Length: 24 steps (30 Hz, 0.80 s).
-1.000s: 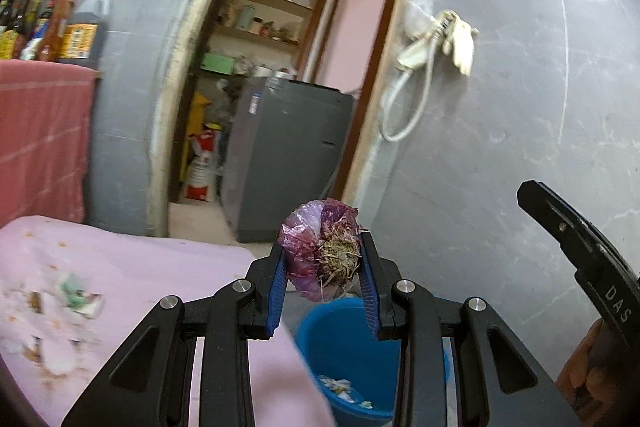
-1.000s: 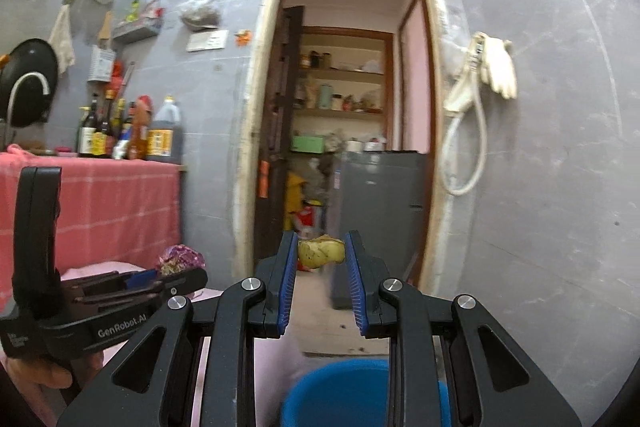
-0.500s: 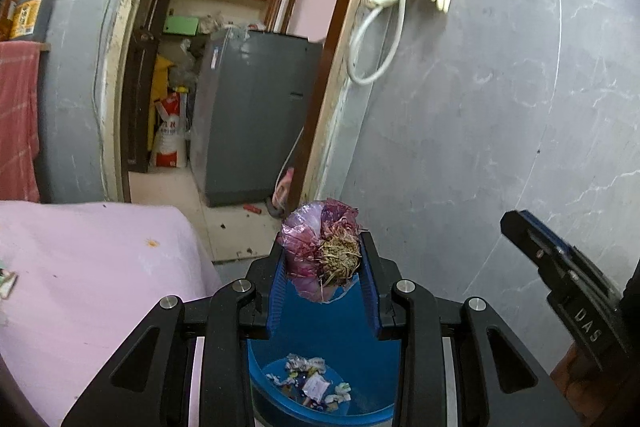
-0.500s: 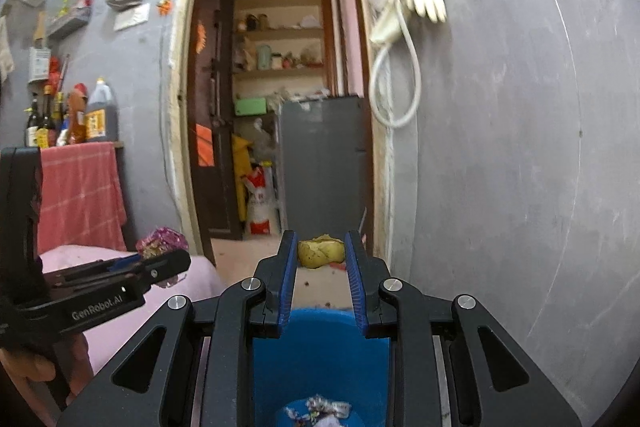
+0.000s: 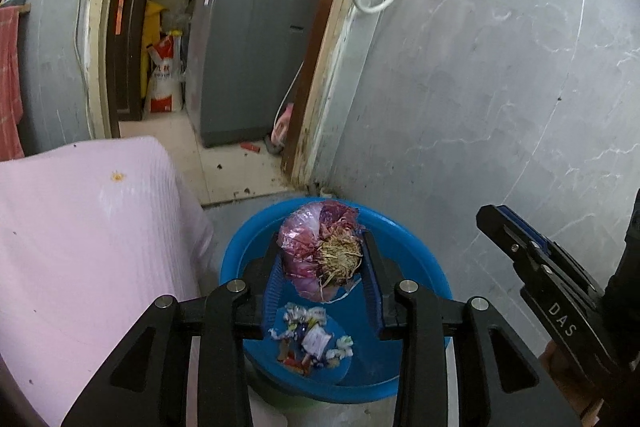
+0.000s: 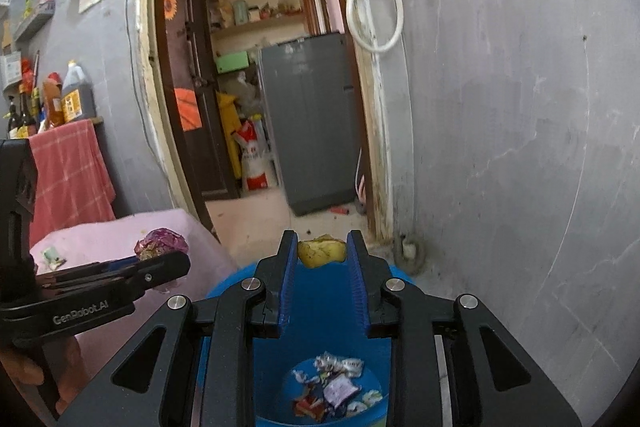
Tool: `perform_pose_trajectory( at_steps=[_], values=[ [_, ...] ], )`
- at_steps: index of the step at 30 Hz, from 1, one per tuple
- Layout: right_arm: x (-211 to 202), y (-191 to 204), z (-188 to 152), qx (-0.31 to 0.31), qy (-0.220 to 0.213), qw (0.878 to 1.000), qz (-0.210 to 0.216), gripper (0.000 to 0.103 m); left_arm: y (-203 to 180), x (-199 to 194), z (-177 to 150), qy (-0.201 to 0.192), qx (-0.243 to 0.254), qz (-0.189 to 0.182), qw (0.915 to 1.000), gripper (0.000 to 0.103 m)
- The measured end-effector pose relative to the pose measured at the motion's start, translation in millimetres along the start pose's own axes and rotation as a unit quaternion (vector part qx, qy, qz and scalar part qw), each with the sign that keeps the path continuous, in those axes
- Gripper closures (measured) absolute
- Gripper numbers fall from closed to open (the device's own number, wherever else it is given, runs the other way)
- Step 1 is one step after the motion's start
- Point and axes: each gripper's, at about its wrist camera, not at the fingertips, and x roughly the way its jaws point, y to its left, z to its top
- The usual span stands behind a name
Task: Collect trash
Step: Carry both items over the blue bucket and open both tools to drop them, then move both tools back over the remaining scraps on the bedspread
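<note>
My left gripper (image 5: 322,259) is shut on a crumpled purple wrapper with dry straw-like scraps (image 5: 322,251) and holds it above the blue bin (image 5: 420,247). My right gripper (image 6: 322,253) is shut on a yellow-green food scrap (image 6: 322,252), also above the blue bin (image 6: 240,279). Several scraps of paper and wrappers (image 5: 312,339) lie on the bin's bottom and also show in the right wrist view (image 6: 336,387). The left gripper (image 6: 152,259) with the purple wrapper (image 6: 162,242) shows at the left of the right wrist view. The right gripper body (image 5: 552,287) shows at the right of the left wrist view.
A table with a pink cloth (image 5: 88,227) stands left of the bin, with a small scrap (image 6: 52,255) on it. A grey wall (image 5: 500,87) is right of the bin. An open doorway leads to a grey appliance (image 5: 248,55). Bottles (image 6: 68,99) stand on a shelf over a red towel (image 6: 68,171).
Both grippers have moved forward and tipped down over the blue bin, each still holding its piece. The bin's inside now shows in both views.
</note>
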Motion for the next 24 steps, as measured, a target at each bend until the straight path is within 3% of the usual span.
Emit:
perform_pose_trajectory(
  at_steps=[6,14,17,20,24],
  values=[
    [11,-6,-3,0.012,0.027,1.0,0.004,0.078,4,11,-6,0.029,-0.006,-0.002,0.9996,0.069],
    [16,-9,0,0.017,0.035,0.999,0.007,0.07,7,6,-7,0.027,-0.017,0.0,0.9995,0.065],
    [13,-7,3,0.017,0.028,0.999,0.009,0.07,8,-3,-4,0.015,-0.023,0.002,0.9996,0.064],
    [5,-3,9,0.013,0.015,1.0,0.01,0.066,12,-20,0,-0.011,-0.028,0.01,0.9995,0.053],
    [-9,8,23,0.006,-0.007,1.0,0.016,0.056,17,-43,10,-0.039,-0.028,0.02,0.9986,0.052]
  ],
)
